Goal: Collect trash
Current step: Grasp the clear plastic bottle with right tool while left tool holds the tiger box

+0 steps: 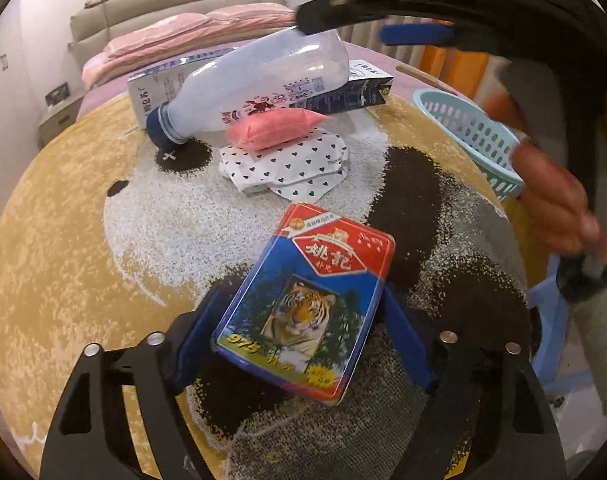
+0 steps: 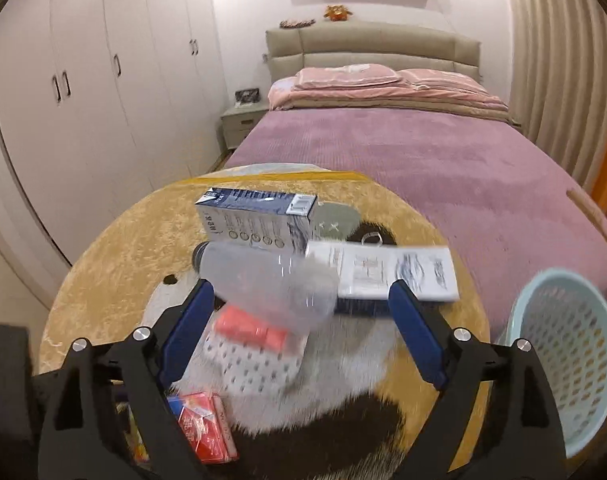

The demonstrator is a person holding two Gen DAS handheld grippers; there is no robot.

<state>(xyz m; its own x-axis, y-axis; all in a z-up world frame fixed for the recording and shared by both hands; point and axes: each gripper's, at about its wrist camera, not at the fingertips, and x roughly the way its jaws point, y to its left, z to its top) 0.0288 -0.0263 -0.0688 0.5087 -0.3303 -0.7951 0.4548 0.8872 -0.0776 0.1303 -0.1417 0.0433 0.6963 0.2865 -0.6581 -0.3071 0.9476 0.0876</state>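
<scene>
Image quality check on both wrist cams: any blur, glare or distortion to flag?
Left wrist: the card box between the left gripper's fingers is sharp, with mild glare on its wrap; the hand at the right edge is motion-smeared. Right wrist: the bottle, pink pouch and heart-print paper are smeared by motion, the bed sharper. Both show strong fisheye bending and dark corners.

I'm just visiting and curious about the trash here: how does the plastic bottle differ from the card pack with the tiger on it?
The plastic bottle is rounded, see-through and looks empty, propped tilted against a carton. The card pack is flat, boxy and opaque red and blue. The pack sits between the left hand-held gripper's fingers; the bottle lies farther off, under the open right hand-held gripper. Both are above the same panda rug.
</scene>
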